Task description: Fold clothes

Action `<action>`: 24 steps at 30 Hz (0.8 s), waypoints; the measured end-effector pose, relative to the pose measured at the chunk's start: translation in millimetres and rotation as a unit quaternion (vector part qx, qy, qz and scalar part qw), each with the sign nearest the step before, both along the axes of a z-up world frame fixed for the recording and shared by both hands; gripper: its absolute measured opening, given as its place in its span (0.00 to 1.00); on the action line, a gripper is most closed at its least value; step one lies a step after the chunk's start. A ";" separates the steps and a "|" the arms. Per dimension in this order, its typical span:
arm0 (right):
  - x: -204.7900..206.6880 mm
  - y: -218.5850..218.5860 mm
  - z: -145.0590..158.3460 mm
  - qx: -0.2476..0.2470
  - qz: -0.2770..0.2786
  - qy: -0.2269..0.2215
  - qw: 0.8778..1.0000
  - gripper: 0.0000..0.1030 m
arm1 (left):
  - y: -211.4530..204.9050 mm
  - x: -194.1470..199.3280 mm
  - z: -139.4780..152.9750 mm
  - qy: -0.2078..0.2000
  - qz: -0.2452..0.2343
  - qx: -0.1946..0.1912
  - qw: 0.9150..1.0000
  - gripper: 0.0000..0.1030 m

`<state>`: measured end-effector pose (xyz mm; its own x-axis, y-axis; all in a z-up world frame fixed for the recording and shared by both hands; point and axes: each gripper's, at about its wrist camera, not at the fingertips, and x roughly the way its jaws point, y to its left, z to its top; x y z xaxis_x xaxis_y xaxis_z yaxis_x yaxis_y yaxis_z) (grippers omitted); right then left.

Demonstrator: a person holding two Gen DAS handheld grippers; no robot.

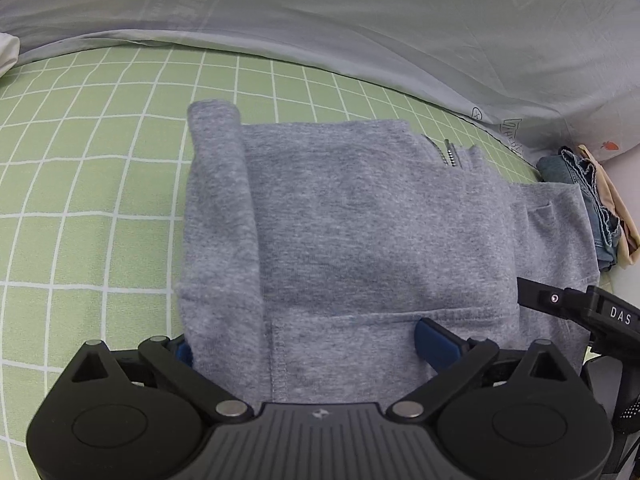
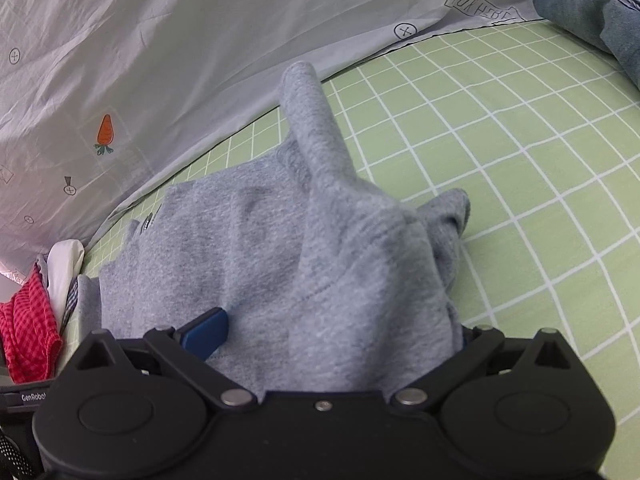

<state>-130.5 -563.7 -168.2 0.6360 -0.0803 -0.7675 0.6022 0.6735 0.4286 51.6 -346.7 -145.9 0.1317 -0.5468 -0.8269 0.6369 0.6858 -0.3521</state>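
A grey zip sweatshirt (image 1: 340,232) lies partly folded on the green checked sheet (image 1: 88,184). A sleeve lies folded along its left side. My left gripper (image 1: 304,344) is open, its blue pads spread wide around the garment's near hem; cloth lies between them. In the right wrist view the same sweatshirt (image 2: 280,248) bunches up into a ridge in front of my right gripper (image 2: 340,336), which is also open, with its left blue pad (image 2: 206,334) on top of the cloth and its right finger hidden under the fabric. The right gripper's body shows in the left wrist view (image 1: 576,308).
A pale grey printed quilt (image 1: 360,24) lies along the far side of the bed. Folded denim (image 1: 592,200) sits at the right edge; it also shows in the right wrist view (image 2: 592,12). A red checked garment (image 2: 28,332) and white cloth (image 2: 64,268) lie at the left.
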 end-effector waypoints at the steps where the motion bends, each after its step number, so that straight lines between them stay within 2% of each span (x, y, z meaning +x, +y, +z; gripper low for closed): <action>1: 2.0 3.2 0.7 -0.003 0.006 0.003 1.000 1.00 | 0.0 -1.9 0.7 0.001 0.003 -0.001 1.000 0.86; 2: 2.6 5.9 1.3 -0.001 0.014 0.002 1.000 1.00 | 1.3 -3.4 1.8 0.006 0.006 -0.004 1.000 0.80; 3: 2.3 8.3 1.8 0.003 0.023 -0.001 1.000 0.99 | 3.7 -4.6 3.2 0.013 0.011 -0.008 1.000 0.71; 4: 0.7 11.2 3.1 0.006 0.030 -0.005 1.000 0.92 | 6.0 -5.7 4.6 0.020 0.015 -0.012 1.000 0.64; 5: -2.9 13.6 5.5 0.006 0.029 -0.010 0.999 0.75 | 8.4 -6.8 6.0 0.028 0.019 -0.016 0.999 0.60; 6: -7.3 15.5 8.2 0.005 0.024 -0.015 1.000 0.66 | 10.3 -9.2 8.6 0.028 0.019 -0.019 0.999 0.52; 7: -12.4 16.8 11.5 0.010 0.021 -0.023 0.999 0.53 | 12.3 -13.9 13.9 0.023 0.016 -0.022 0.999 0.45; 8: -17.9 17.8 15.4 0.017 0.019 -0.033 0.999 0.46 | 14.9 -19.9 20.6 0.018 0.012 -0.026 0.999 0.42; 10: -30.5 22.3 25.6 0.027 0.019 -0.052 0.998 0.42 | 18.4 -33.8 34.6 0.012 -0.001 -0.032 0.999 0.32; 13: -54.6 33.1 39.3 0.041 0.011 -0.080 0.996 0.37 | 21.9 -58.0 52.0 0.019 -0.021 -0.050 0.998 0.28; 17: -93.6 39.0 50.9 0.067 -0.028 -0.112 0.991 0.33 | 16.8 -95.9 67.5 0.022 -0.053 -0.064 0.996 0.26; 24: -178.6 27.5 70.9 0.063 -0.102 -0.155 0.981 0.32 | -12.1 -155.2 90.7 0.019 -0.112 -0.090 0.989 0.26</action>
